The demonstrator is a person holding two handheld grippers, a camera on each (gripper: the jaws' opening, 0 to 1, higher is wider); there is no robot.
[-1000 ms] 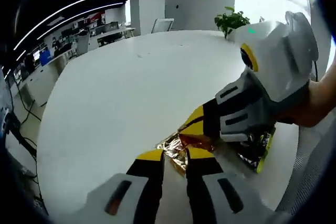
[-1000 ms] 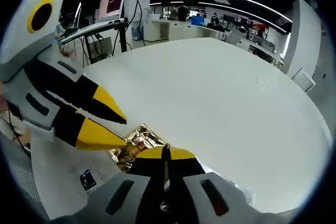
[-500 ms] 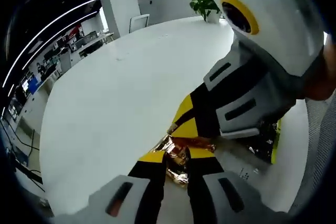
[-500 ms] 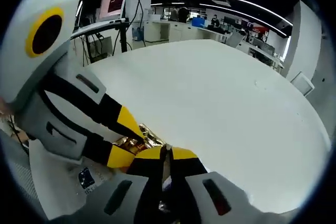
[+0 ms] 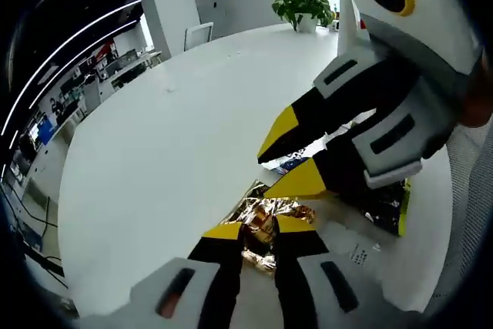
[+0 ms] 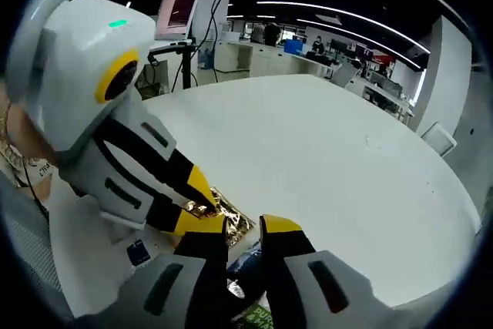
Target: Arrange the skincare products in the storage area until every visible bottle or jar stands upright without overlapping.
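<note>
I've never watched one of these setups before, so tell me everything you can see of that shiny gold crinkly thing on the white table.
The gold packet is a crumpled, foil-like pouch, shiny and creased, with reddish-brown patches. It lies flat near the edge of the white table. The left gripper is closed on its near edge. The right gripper hangs open just beyond it. What is inside cannot be told.

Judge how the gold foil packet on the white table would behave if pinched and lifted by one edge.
The gold foil packet looks crinkled, so it is probably thin and floppy. Its shiny surface may be slippery between the left tool. Lying flat on the table, it seems unlikely to roll.
</note>
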